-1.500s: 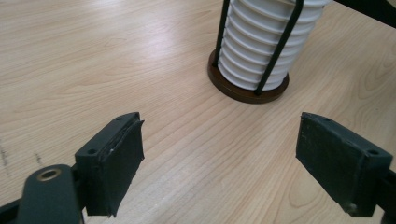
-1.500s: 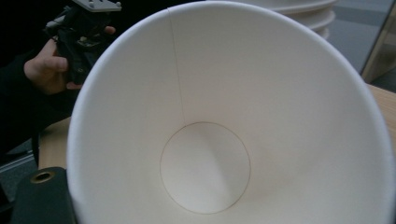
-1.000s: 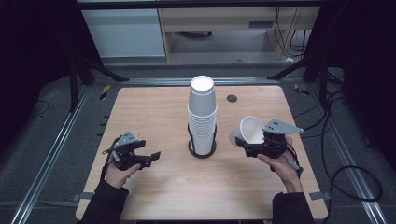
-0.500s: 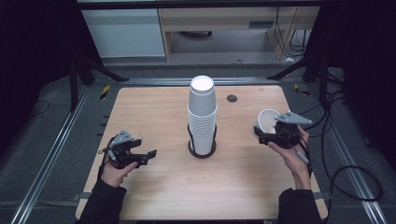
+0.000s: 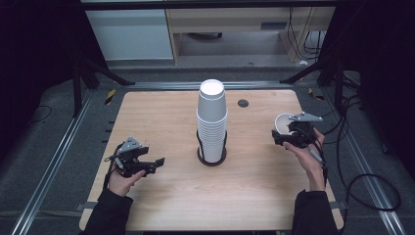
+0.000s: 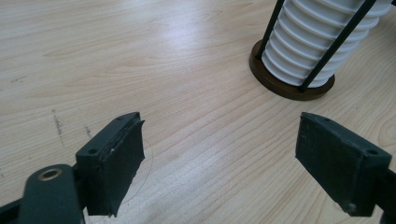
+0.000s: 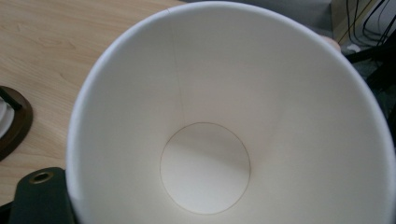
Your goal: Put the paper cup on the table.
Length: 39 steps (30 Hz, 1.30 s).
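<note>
A tall stack of white paper cups [image 5: 212, 120], mouths down, stands mid-table in a holder with a brown base [image 6: 280, 84] and black rods. The stack [image 6: 317, 37] lies ahead and to the right of my left gripper [image 6: 224, 163], whose jaws stand wide apart over bare wood. That left gripper [image 5: 149, 164] sits low at the table's near left. At the right, my right gripper [image 5: 286, 133] is shut on a single white paper cup [image 5: 283, 122], mouth turned up. The cup's inside [image 7: 224, 140] faces the camera and hides the jaws.
A small black round grommet [image 5: 243, 103] sits in the wooden table [image 5: 161, 117] behind the stack. Cables [image 5: 362, 181] lie on the floor off the right edge. The holder's base [image 7: 14, 121] shows left of the held cup.
My right gripper carried the cup to the right, away from the stack, and turned its mouth more upward. The left gripper barely shifted.
</note>
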### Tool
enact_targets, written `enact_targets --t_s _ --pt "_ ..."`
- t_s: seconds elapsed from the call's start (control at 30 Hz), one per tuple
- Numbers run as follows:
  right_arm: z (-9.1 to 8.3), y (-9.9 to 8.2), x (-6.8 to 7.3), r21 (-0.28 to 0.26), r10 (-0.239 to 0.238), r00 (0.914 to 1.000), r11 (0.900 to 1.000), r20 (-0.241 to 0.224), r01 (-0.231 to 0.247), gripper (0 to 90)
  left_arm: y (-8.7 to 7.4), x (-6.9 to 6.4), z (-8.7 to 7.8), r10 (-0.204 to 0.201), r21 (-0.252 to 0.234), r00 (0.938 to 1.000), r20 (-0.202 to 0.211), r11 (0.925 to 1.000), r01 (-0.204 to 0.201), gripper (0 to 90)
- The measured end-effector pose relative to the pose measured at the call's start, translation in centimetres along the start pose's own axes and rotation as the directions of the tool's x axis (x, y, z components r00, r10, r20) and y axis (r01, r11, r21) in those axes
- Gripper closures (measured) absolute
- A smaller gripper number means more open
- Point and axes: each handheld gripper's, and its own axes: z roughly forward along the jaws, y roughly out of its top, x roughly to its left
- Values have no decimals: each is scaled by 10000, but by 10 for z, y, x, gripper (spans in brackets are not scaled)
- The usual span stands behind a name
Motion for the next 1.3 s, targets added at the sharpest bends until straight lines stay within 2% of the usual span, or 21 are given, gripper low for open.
enact_targets --t_s 0.17,0.37,0.53,0.57,0.73,1.3 --pt "9 -7 -3 458 31 10000 9989 -25 -30 136 0 -1 0 75 18 10000 12 10000 -75 147" --pt "21 -13 -2 1263 -346 9994 9914 -40 348 133 0 -1 0 87 12 10000 -1 10000 -87 147" --pt "26 -15 0 1481 -353 9993 9883 -153 372 134 0 -1 0 93 27 10000 -11 10000 -93 147" --pt "27 -17 0 1368 -363 9993 9899 -131 378 135 0 -2 0 105 31 9999 -15 9999 -105 147" --pt "29 -21 -2 1596 -192 9996 9869 -194 220 135 0 -2 1 185 95 9998 19 9998 -185 145" --pt "37 -28 -6 2181 -232 9995 9755 -232 277 123 -1 -2 1 230 162 9997 -7 9996 -230 144"
